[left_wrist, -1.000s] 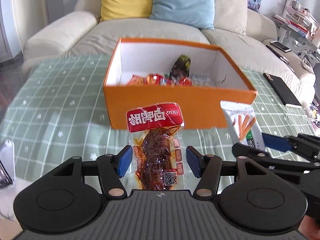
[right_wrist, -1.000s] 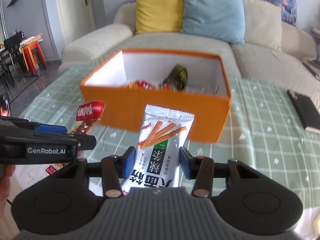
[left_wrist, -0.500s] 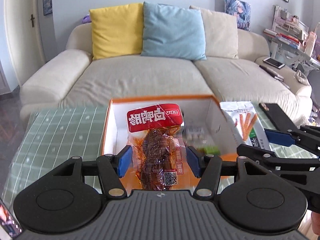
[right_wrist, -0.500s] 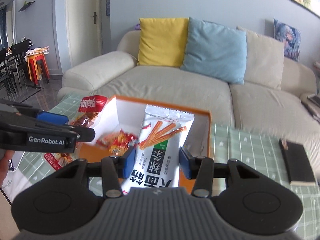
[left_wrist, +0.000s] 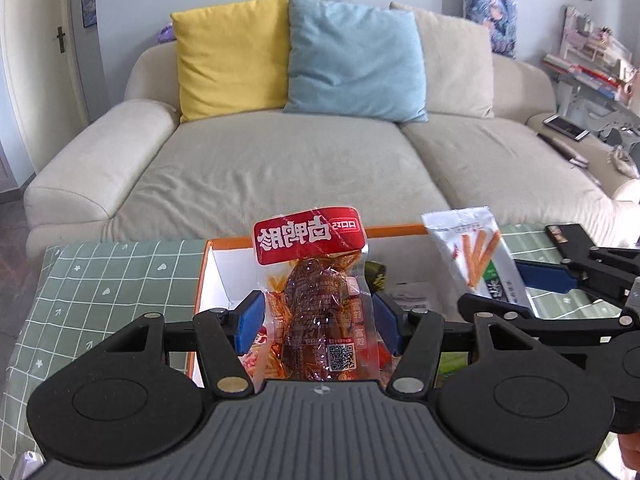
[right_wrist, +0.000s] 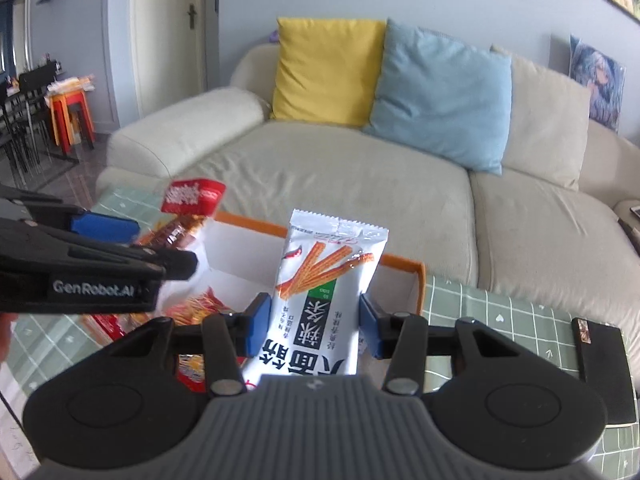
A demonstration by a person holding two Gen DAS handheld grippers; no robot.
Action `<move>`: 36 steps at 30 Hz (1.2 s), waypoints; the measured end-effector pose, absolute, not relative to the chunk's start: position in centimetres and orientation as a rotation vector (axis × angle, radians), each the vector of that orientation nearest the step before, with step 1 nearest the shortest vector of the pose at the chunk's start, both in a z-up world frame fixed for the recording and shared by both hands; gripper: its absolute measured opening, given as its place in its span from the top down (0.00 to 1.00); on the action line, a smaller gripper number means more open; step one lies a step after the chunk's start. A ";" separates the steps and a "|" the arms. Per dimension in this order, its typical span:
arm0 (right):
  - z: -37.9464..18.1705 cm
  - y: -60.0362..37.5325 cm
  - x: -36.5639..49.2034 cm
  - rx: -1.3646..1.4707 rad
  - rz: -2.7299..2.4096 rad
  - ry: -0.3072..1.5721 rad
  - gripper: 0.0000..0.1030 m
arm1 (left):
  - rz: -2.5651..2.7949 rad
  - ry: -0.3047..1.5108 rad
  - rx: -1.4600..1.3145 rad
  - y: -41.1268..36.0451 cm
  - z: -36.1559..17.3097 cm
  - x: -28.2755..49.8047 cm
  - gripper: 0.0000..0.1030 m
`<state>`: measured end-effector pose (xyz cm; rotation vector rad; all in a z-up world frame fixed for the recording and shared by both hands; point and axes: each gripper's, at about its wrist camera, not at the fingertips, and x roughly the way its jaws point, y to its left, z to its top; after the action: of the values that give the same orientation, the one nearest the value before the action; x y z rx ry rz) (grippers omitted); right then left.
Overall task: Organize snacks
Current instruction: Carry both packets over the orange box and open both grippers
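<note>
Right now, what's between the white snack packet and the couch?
In the right wrist view, the far wall of the orange box lies between the white packet, held in the right gripper, and the couch; beyond it, nothing else shows.

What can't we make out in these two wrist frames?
- Orange box floor and contents, left wrist view: mostly hidden behind the red-label packet and left gripper.
- Box's near wall, right wrist view: covered by the white packet and right gripper.
- Black flat item: cut by the gripper body, unidentifiable.
</note>
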<state>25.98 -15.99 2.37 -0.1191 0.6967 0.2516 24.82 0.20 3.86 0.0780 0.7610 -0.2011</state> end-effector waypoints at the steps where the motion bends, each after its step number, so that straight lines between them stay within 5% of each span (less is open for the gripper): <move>1: 1.8 -15.9 26.7 -0.132 0.243 0.708 0.56 | -0.201 0.775 0.087 0.2 3.3 25.4 0.35; 18: -7.7 -14.6 33.8 -0.317 0.182 0.890 0.55 | -0.158 0.969 0.272 -2.1 -4.9 31.1 0.34; 32: -8.8 -13.4 34.4 -0.410 0.153 0.928 0.54 | -0.148 1.019 0.346 -2.8 -6.3 32.3 0.27; 36: -8.8 -12.9 33.9 -0.453 0.138 0.886 0.42 | -0.141 0.986 0.331 -2.8 -6.2 32.0 0.23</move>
<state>33.88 -12.91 -8.76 -0.4529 0.8863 0.1378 31.98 -2.81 -6.15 0.3313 0.9858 -0.1408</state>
